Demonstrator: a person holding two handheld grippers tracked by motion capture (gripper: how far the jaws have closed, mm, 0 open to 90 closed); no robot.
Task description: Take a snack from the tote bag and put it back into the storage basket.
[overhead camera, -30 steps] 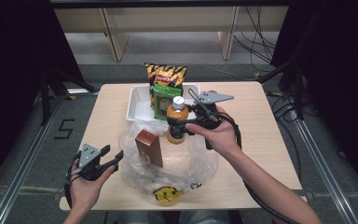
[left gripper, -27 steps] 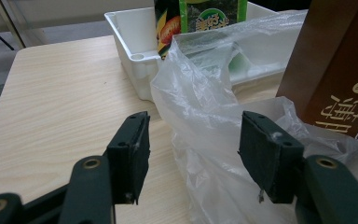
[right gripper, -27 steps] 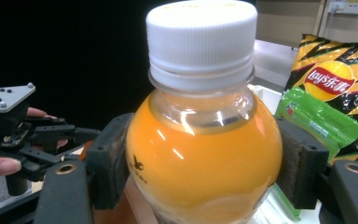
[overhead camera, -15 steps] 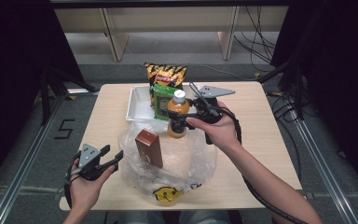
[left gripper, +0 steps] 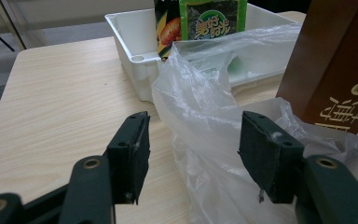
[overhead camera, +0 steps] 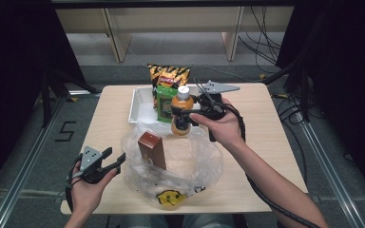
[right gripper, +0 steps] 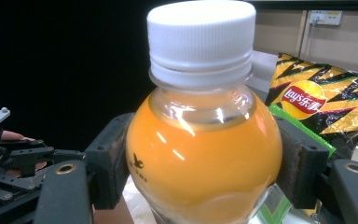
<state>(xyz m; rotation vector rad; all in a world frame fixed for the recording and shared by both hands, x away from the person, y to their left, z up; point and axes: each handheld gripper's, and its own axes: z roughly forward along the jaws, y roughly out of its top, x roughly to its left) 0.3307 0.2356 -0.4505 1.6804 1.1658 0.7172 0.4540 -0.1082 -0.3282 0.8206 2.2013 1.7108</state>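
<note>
- Right now the right gripper (overhead camera: 186, 114) is clamped on the orange juice bottle (overhead camera: 182, 111), pads pressing its rounded shoulder; the bottle stands upright, white cap up, lifted above the far rim of the clear plastic bag (overhead camera: 190, 161).
- Bag mouth lies just below and toward the person from the bottle, so the right hand is the nearer one.
- Left gripper (overhead camera: 109, 161) waits released at the bag's left edge, gripping nothing, with film (left gripper: 200, 126) lying between its pads.
- Brown carton (overhead camera: 152, 149) stands upright inside the bag, likely crowding the drop.
- Behind sits a white tray (overhead camera: 138, 102) with a chips bag (overhead camera: 169, 75) and a green seaweed packet (overhead camera: 165, 102).
</note>
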